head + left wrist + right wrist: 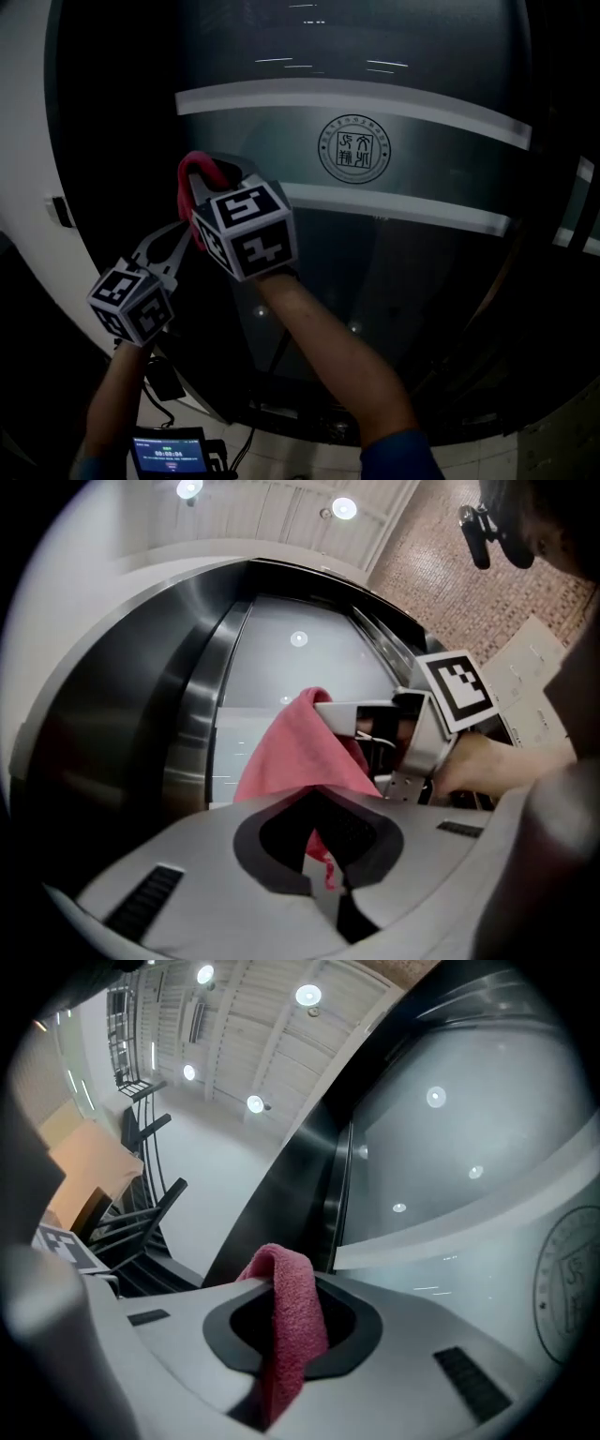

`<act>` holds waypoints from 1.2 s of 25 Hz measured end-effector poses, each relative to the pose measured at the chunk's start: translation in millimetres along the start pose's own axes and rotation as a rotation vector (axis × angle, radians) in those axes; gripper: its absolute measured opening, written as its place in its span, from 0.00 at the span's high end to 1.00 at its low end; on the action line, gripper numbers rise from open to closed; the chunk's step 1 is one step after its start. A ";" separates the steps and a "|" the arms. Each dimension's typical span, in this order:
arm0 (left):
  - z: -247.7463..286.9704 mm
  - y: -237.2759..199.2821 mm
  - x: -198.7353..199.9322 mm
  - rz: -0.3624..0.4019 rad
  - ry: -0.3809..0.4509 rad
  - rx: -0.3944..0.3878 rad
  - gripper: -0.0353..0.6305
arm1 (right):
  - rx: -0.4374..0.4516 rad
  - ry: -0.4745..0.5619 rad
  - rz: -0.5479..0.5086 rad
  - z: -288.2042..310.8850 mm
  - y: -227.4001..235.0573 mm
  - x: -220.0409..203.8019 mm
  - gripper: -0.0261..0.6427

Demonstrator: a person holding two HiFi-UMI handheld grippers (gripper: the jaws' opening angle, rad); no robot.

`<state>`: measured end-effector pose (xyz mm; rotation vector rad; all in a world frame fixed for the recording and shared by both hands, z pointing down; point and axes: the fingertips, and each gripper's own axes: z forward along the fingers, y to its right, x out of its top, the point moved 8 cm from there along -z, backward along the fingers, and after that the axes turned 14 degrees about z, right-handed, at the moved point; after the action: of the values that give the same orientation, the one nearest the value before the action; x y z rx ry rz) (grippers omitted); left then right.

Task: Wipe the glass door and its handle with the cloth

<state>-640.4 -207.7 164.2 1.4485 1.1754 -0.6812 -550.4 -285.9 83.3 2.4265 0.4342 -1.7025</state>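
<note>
Looking down in the head view: the glass door (403,272) fills the frame, dark, crossed by two pale bands with a round seal (354,148) between them. A white wall (23,141) borders it on the left. The right gripper (217,180) is raised to the glass near the door's left edge, the red cloth (195,170) bunched at its tip. The left gripper (180,239) sits just below and left of it, jaws aimed up at the cloth's lower end. The glass to the right of the seal is open. A small lit screen (169,455) shows at the bottom edge.

Left gripper view: the left gripper (321,803) has its jaws drawn nearly together, with a thin strip of cloth (291,752) running down the slit between them; it looks pinched, though the gap is dim. The rest of the cloth rises to the right gripper (412,747), close ahead. A steel door frame (187,714) curves down the left and ceiling lamps (344,507) shine above.

Right gripper view: the right gripper (281,1288) is clamped on the cloth (295,1326), which folds over the jaw tips and hangs toward the camera. The glass door (469,1147) spreads right of the jaws. A dark frame edge (281,1204) lies just behind them. A lit ceiling (244,1035) and open hall lie to the left.
</note>
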 end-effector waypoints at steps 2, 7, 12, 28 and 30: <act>11.4 -19.7 0.4 -0.015 0.007 -0.018 0.94 | -0.019 0.004 -0.014 29.6 7.6 7.9 0.91; 33.6 -70.5 -3.7 -0.037 0.015 -0.079 0.94 | -0.106 -0.004 -0.045 94.0 20.6 20.2 0.91; 40.0 -99.2 -6.6 -0.027 0.047 -0.146 0.94 | -0.216 0.009 -0.040 114.0 40.4 20.6 0.91; 116.5 32.6 6.2 -0.135 0.114 -0.385 0.94 | -0.618 -0.011 -0.195 -119.9 144.5 84.2 0.91; 124.1 56.0 6.9 -0.146 0.114 -0.403 0.94 | -0.678 -0.029 -0.219 -162.2 161.6 94.2 0.91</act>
<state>-562.8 -318.9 149.9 1.0804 1.4247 -0.4313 -324.4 -379.1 43.8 1.9040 1.0981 -1.3490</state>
